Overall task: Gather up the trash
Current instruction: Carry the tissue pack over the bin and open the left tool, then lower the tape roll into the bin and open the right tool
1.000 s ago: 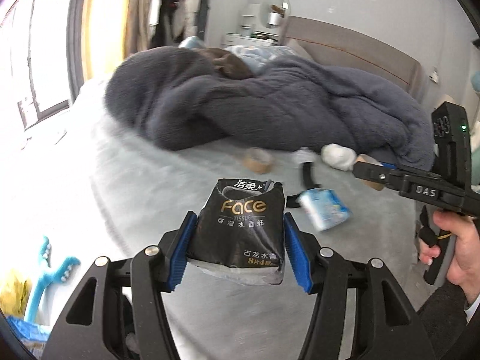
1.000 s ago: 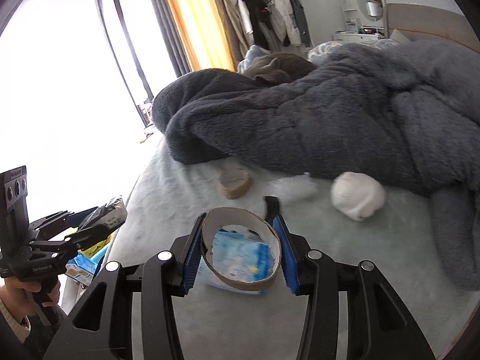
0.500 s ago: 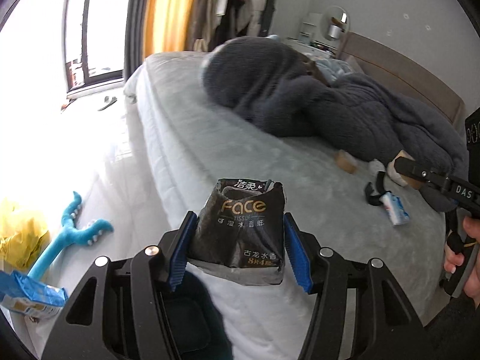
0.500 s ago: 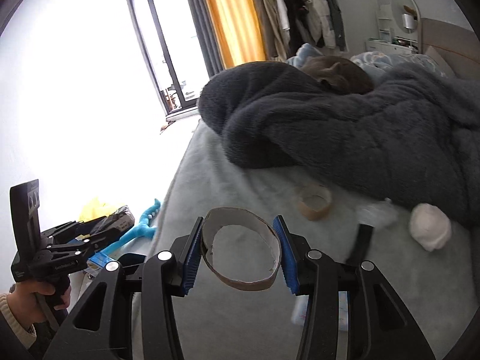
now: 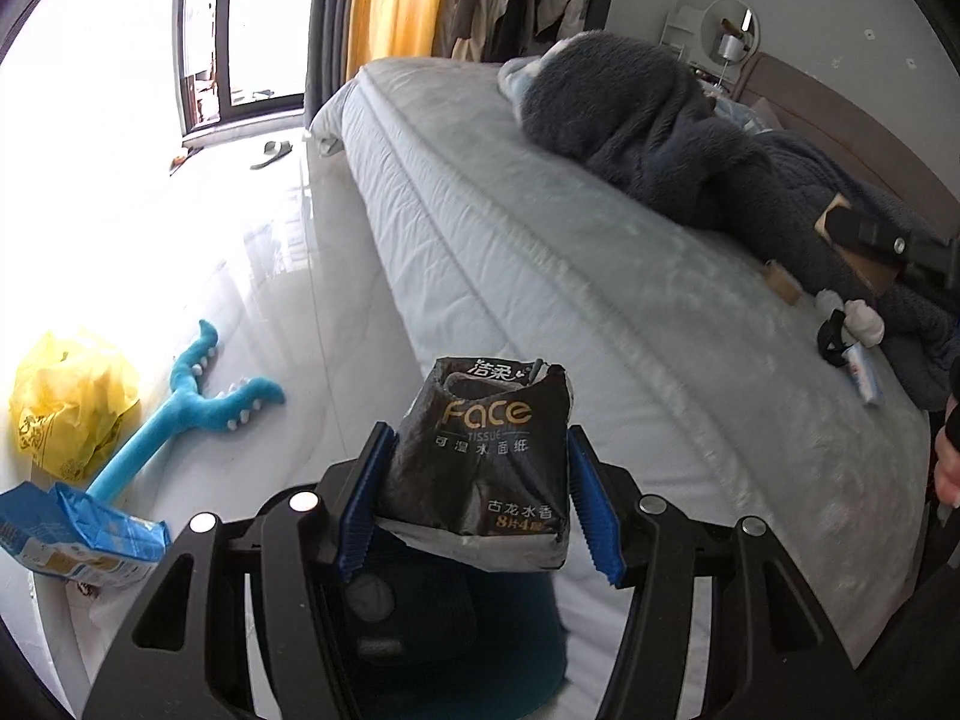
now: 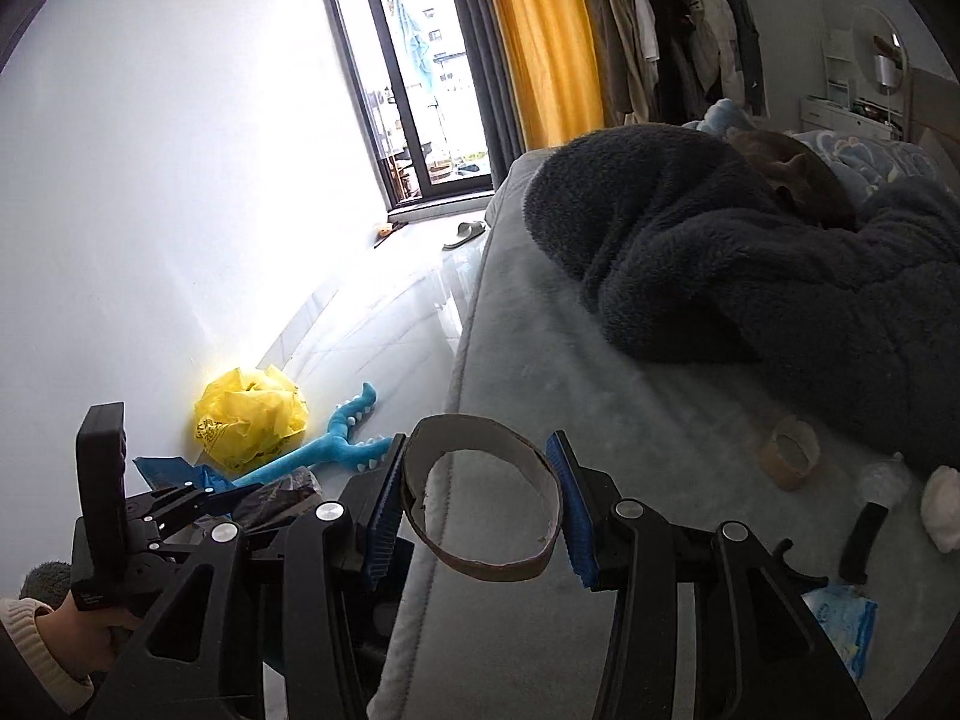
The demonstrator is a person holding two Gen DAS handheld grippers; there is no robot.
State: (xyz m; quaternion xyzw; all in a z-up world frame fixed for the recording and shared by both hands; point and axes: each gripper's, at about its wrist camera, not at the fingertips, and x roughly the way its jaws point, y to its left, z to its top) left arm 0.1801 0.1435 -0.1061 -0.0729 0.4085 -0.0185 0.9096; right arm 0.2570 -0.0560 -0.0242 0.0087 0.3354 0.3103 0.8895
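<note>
Partly hidden below, the left gripper (image 5: 477, 501) clamps a black tissue packet (image 5: 480, 468) beside the bed (image 5: 600, 312); the right gripper (image 6: 477, 507) pinches a cardboard tape ring (image 6: 480, 495), its lower arms cut off.

At frame right, the pale grey bed (image 5: 540, 252) carries a dark fleece blanket (image 6: 750, 276), cardboard tape ring (image 6: 789, 452) and, perhaps, a white tissue wad (image 6: 942, 507).

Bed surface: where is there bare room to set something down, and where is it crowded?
Bare: the sheet between the bed's floor-side edge and the dark blanket. Crowded: beside the tape roll, white wad, black strap and blue packet.
</note>
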